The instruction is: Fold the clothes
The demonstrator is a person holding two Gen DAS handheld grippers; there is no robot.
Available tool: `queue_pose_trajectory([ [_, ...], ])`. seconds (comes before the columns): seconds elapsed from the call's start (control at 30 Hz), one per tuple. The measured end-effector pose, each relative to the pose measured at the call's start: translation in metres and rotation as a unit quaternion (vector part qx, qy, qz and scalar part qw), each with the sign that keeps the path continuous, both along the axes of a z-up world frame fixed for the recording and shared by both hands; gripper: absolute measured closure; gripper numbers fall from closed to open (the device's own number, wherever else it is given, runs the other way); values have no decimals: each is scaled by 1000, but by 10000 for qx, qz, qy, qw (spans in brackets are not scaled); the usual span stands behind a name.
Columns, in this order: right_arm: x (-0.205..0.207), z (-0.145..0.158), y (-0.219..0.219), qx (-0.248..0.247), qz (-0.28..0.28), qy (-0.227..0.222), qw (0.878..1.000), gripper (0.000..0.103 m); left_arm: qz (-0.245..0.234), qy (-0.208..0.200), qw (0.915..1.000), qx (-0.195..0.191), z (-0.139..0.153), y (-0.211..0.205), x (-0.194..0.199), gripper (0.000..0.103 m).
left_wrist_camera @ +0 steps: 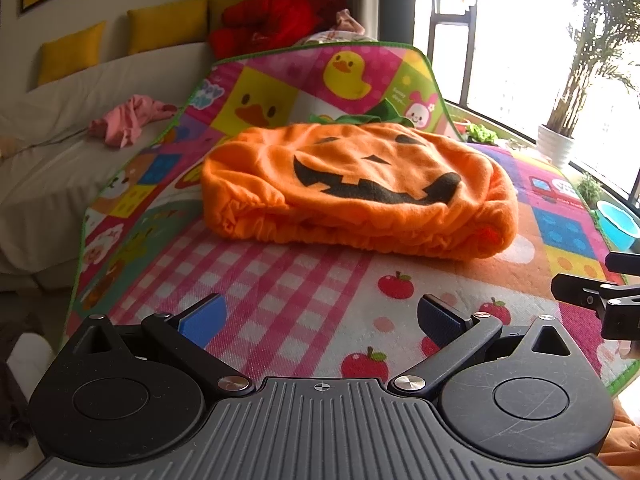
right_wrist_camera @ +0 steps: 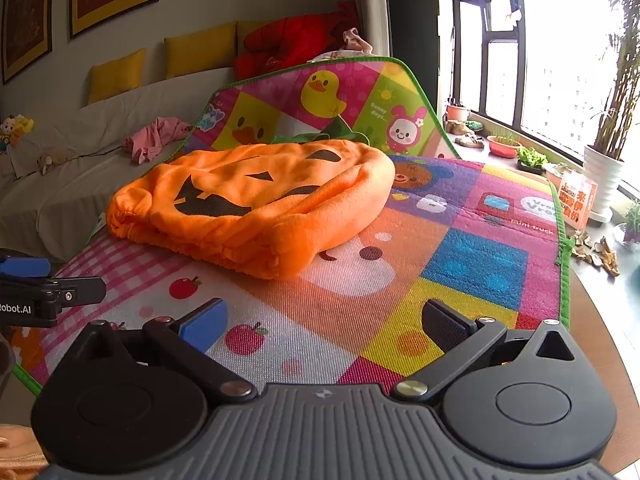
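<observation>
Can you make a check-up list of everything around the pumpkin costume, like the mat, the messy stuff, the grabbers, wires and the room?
Surface: colourful cartoon play mat, far end propped up against the sofa.
Job's things: orange pumpkin costume lies bunched on the mat, black face up, green collar at the far edge.
Clutter: pink garment and red jacket on the white sofa.
Grippers: left hand-held gripper open, empty; right hand-held gripper open, empty; both short of the costume.
Cables: nothing seen.
Surroundings: yellow cushions, framed pictures, potted plant by the window, blue basin.
</observation>
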State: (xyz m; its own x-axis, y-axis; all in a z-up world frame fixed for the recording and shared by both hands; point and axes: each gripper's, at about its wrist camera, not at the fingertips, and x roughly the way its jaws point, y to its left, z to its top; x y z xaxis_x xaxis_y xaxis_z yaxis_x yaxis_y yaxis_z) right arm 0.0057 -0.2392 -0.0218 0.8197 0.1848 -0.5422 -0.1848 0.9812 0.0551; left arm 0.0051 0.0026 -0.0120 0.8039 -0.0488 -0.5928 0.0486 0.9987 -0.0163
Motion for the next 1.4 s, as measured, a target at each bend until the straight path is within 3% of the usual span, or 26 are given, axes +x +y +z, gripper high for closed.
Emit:
queue_pose_trajectory([
  [0.4,6,-1,3,-180,83,-6,9998,0,12,98,9999,133,-7,3,10,0],
  [0.6,45,3,19,-1039,174,-407,9936,0,24,38,9986,536,-6,12,35,0],
  [0.77,82,-15,45,-1602,506,-391,9850,0,151,-53,9963,846,-4,33,69,0],
  [0.93,113,-30,51,-2510,-231,-1018,9623,0,375,41,9900,1363,-18,48,120,0],
  [1.03,129,-29,37,-2678,-621,-1156,9545,0,498,104,9870,1522,-26,55,151,0],
  [1.2,149,-29,-5,-2545,-958,-875,9583,0,345,70,9866,1592,-27,45,172,0],
  [1.4,123,-14,-46,-2390,-1215,-913,9591,0,214,-147,9815,1894,-10,23,140,0],
])
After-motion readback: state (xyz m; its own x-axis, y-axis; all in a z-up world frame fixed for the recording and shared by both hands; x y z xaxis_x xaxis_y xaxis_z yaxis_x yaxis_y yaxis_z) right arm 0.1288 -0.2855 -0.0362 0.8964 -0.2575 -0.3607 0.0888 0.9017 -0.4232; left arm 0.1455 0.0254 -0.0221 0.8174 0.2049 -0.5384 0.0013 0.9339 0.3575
